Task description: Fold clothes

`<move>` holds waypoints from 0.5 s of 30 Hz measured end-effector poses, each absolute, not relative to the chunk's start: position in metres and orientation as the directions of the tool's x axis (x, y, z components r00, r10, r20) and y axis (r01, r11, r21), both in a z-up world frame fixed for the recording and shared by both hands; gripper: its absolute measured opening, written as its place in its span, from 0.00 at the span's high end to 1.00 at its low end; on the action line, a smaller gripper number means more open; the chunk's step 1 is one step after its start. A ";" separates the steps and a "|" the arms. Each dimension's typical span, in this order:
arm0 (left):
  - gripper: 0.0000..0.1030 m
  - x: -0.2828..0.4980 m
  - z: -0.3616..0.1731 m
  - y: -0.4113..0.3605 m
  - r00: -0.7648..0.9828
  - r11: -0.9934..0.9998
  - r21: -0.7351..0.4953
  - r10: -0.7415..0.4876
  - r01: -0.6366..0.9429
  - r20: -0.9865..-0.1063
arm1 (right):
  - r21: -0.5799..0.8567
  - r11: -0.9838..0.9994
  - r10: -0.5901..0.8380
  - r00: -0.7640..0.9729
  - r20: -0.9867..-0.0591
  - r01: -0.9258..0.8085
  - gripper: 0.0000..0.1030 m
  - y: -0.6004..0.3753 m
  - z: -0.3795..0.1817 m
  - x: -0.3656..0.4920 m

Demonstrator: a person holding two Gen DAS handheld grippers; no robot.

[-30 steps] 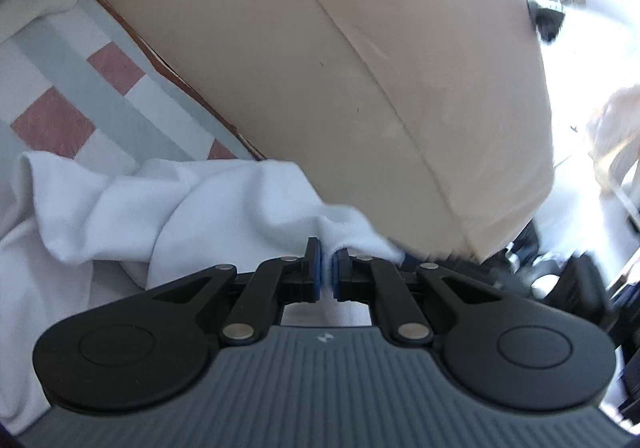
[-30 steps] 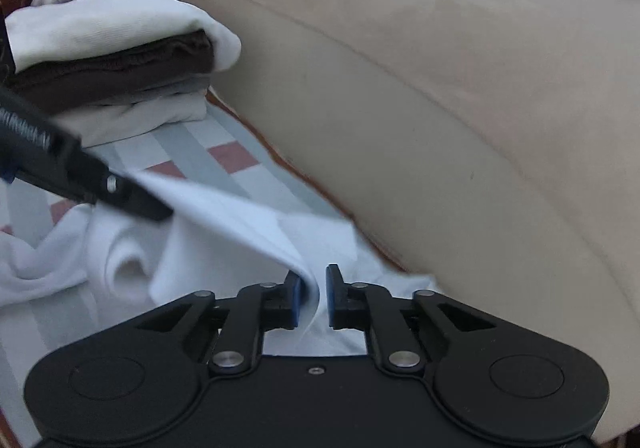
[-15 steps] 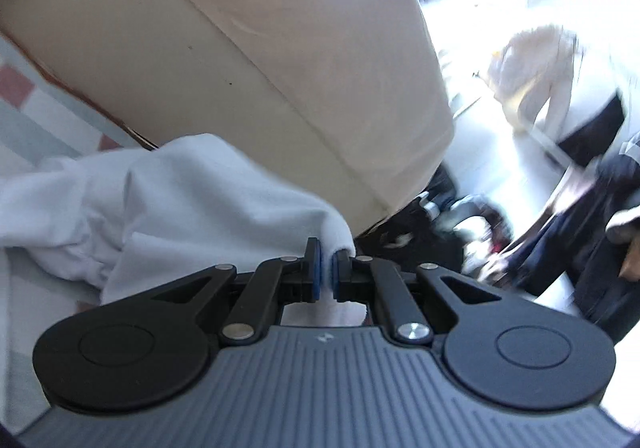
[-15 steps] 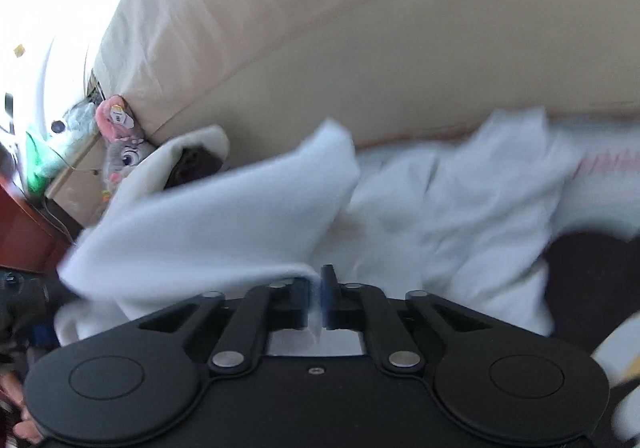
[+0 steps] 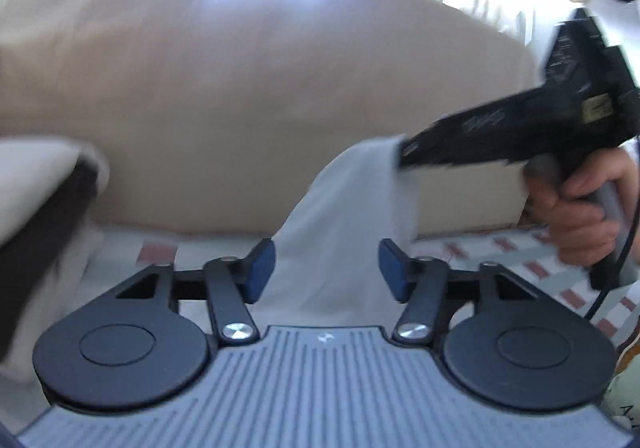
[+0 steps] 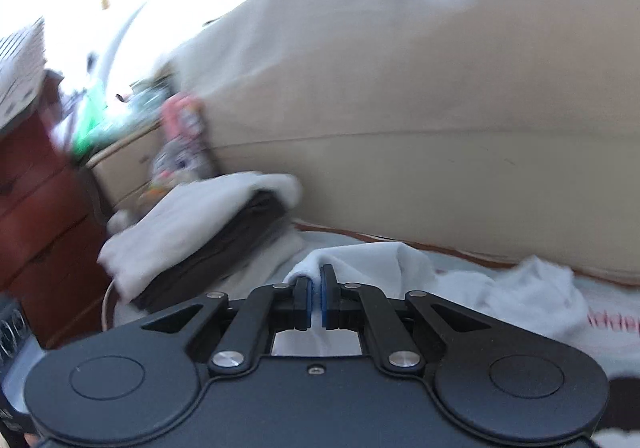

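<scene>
Blown-out backlight, motion blur, fisheye

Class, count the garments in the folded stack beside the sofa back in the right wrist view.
3 visible: a white garment on top, a dark brown one beneath, a pale one at the bottom. Blur may hide others.

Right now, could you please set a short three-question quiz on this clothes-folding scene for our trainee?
1. True or false: the right hand-held gripper is shut on the white garment.
2. Which has pads standing apart, with the cloth between them but not pinched? A) left hand-held gripper B) right hand-held gripper
3. Fill in: the stack of folded clothes has a ____ layer on top.

Key: 1 true; 2 A, its jaws are opening; 3 white.
</scene>
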State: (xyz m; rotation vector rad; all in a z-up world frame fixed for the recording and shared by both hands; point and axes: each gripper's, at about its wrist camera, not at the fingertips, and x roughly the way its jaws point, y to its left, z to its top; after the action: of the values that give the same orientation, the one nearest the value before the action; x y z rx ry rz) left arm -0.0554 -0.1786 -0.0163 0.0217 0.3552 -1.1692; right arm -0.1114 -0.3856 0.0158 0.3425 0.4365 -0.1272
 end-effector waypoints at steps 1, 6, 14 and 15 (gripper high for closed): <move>0.26 -0.058 -0.013 -0.178 0.325 0.376 -0.174 -0.909 0.910 -0.261 | 0.297 0.942 -0.016 0.901 -0.433 0.159 0.95 -0.377 0.019 -0.108; 0.36 -0.046 -0.020 -0.187 0.307 0.384 -0.285 -0.910 0.878 -0.280 | 0.338 0.940 0.210 0.867 -0.452 -0.051 0.95 -0.342 0.025 -0.099; 0.93 0.043 -0.069 -0.134 0.533 0.704 -0.517 -0.709 0.487 -0.463 | 0.262 0.939 -0.016 0.792 -0.611 0.221 0.76 -0.387 -0.037 -0.119; 0.93 0.048 -0.072 -0.126 0.544 0.715 -0.531 -0.695 0.455 -0.470 | 0.290 0.916 -0.031 0.769 -0.638 0.278 0.74 -0.400 -0.051 -0.118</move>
State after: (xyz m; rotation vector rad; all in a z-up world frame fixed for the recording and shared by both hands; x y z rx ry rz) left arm 0.0483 -0.1258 -0.0720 -0.3697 0.7157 -0.7009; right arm -0.1178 -0.3995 -0.0513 0.3848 0.6763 -0.1724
